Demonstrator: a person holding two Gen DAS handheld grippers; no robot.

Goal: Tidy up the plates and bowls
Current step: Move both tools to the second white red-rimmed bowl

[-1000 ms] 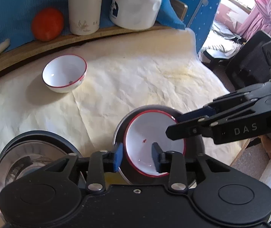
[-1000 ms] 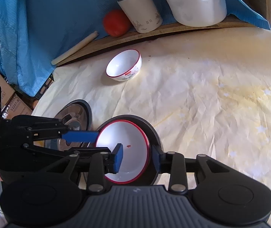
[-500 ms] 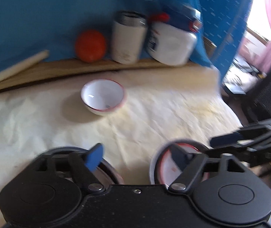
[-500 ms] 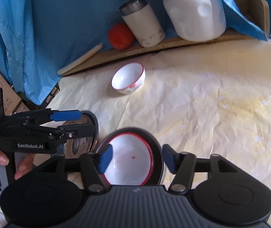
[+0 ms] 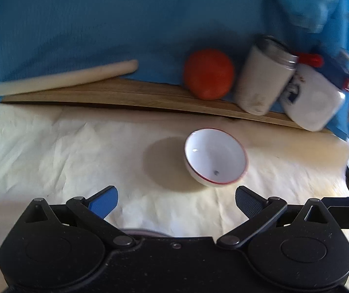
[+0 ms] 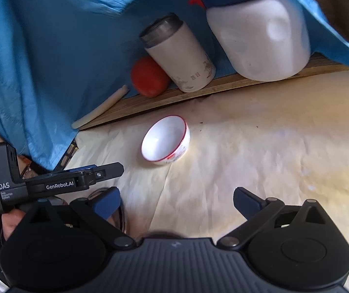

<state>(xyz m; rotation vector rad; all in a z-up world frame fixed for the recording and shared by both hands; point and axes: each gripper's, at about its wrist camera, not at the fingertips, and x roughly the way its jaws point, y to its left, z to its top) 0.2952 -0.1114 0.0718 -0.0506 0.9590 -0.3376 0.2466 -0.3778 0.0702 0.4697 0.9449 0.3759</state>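
Holding both tools over the cream paper-covered table [image 5: 52, 151], I have my left gripper [image 5: 175, 201] spread wide and empty, and my right gripper [image 6: 175, 200] spread wide and empty too. A small white bowl with a red rim [image 5: 215, 156] sits upright on the paper, just beyond my left fingertips. Farther back, an orange-red round fruit [image 5: 208, 77] and a white metal-topped tumbler [image 5: 263, 75] rest on the wooden ledge [image 5: 125, 96].
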